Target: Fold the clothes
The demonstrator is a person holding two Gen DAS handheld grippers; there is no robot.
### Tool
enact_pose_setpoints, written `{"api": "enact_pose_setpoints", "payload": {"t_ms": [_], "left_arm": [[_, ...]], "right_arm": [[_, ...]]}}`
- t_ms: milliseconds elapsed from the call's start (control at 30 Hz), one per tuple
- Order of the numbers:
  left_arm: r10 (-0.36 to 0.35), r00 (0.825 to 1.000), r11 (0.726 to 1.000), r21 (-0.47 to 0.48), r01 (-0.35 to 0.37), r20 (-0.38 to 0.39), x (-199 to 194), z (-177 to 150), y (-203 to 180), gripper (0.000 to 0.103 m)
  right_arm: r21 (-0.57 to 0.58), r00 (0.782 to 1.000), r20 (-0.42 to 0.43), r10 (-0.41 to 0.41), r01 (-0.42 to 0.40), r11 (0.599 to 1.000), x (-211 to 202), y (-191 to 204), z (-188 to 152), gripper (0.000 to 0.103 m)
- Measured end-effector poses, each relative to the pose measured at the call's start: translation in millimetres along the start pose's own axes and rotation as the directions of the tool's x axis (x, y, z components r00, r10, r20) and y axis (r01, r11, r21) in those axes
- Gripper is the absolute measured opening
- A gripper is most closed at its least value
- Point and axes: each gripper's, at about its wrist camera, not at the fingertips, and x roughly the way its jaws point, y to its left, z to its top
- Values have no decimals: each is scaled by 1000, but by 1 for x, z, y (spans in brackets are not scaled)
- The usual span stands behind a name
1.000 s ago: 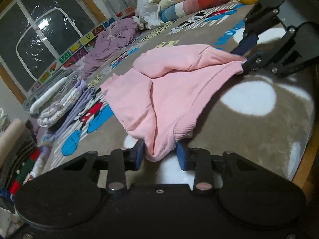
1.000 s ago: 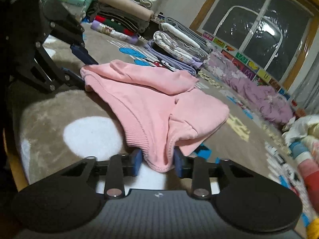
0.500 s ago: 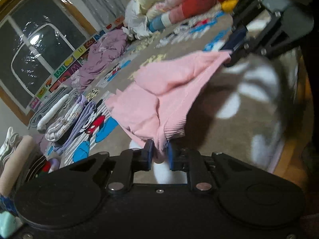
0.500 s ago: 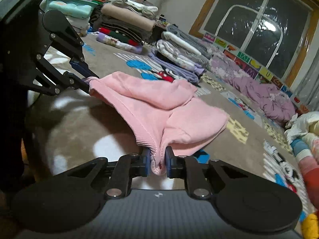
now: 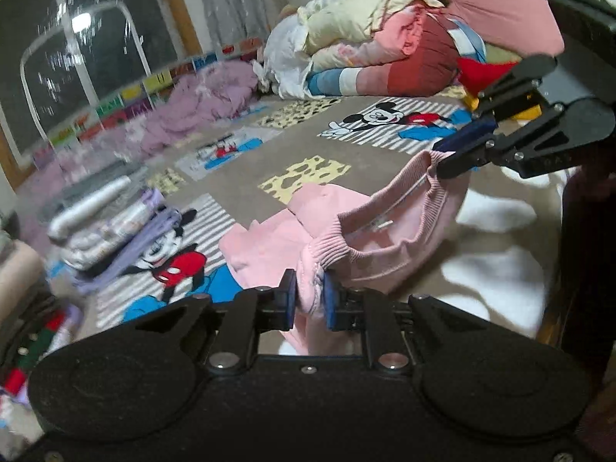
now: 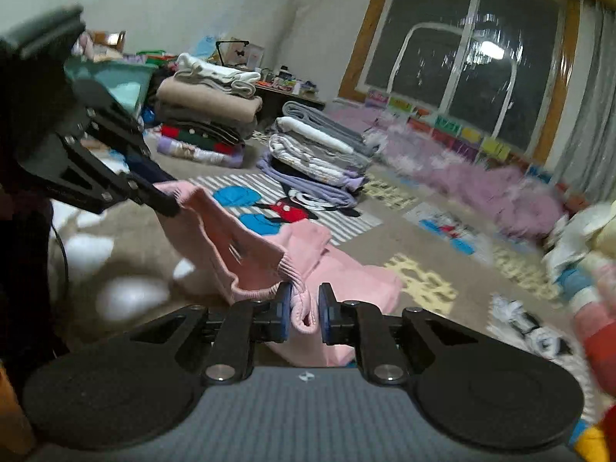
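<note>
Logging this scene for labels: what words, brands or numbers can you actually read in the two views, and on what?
None reads clearly.
Coloured tiles under the window: marks blurred.
White tag inside the pink garment: too small.
Small logo on the right tongs' body: no text.
Cartoon rug: pictures only.

1. The sweater (image 5: 389, 246) hangs between the two grippers, its far part lying on the rug (image 5: 246, 188).
2. The left gripper (image 5: 310, 300) holds one end of its hem; the right gripper (image 6: 302, 310) holds the other end.
3. Folded stacks (image 6: 319, 150) sit on the rug, far behind the sweater.
4. The window (image 6: 462, 54) is behind the stacks.
</note>
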Motion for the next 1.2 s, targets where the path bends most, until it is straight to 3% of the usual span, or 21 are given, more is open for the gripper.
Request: {"api": "enact_pose_setpoints", "payload": {"t_ms": [200, 433, 533, 600, 633, 667, 733, 767, 800, 900, 967, 1067, 1133, 1167, 1200], "left_arm": [[-167, 984, 972, -180, 152, -69, 49, 24, 53, 14], [-322, 942, 877, -404, 261, -91, 107, 18, 95, 14], [-378, 925, 783, -548, 294, -45, 125, -1, 111, 18], [-388, 922, 701, -649, 296, 2, 131, -18, 122, 43], [-379, 925, 657, -692, 299, 40, 131, -28, 127, 51], [-356, 931, 611, -732, 300, 85, 127, -37, 133, 56], [-306, 935, 501, -804, 320, 181, 112, -60, 140, 58], [-283, 935, 468, -820, 330, 215, 103, -70, 139, 61], [-264, 934, 450, -826, 339, 240, 96, -78, 136, 64], [-241, 929, 437, -824, 361, 280, 79, -93, 119, 65], [-245, 930, 470, -806, 360, 273, 75, -94, 107, 65], [-259, 932, 520, -776, 356, 254, 78, -90, 94, 65], [-263, 933, 524, -776, 352, 246, 85, -89, 92, 52], [-262, 935, 520, -781, 345, 238, 88, -90, 93, 34], [-263, 934, 508, -789, 345, 240, 91, -92, 95, 27]], "right_arm": [[173, 992, -45, 115, -105, 979, 51, -62, 22, 16], [459, 970, -94, 223, -156, 874, 121, -118, 3, 17], [565, 965, -88, 247, -156, 810, 139, -127, -17, 17], [645, 965, -73, 253, -148, 750, 148, -135, -33, 17], [685, 967, -66, 245, -135, 716, 151, -138, -42, 20], [724, 971, -45, 237, -132, 677, 153, -143, -50, 29], [813, 972, 43, 232, -169, 557, 148, -154, -70, 47], [847, 971, 94, 218, -193, 495, 142, -159, -80, 53], [864, 972, 131, 197, -209, 459, 134, -161, -89, 55], [863, 969, 184, 165, -240, 445, 117, -159, -100, 59], [843, 962, 210, 174, -268, 466, 109, -151, -102, 65], [795, 963, 186, 194, -263, 546, 108, -134, -96, 65], [765, 961, 186, 207, -274, 583, 110, -123, -93, 55], [755, 958, 193, 214, -284, 591, 111, -120, -93, 42], [746, 956, 197, 218, -290, 599, 113, -116, -92, 35]]}}
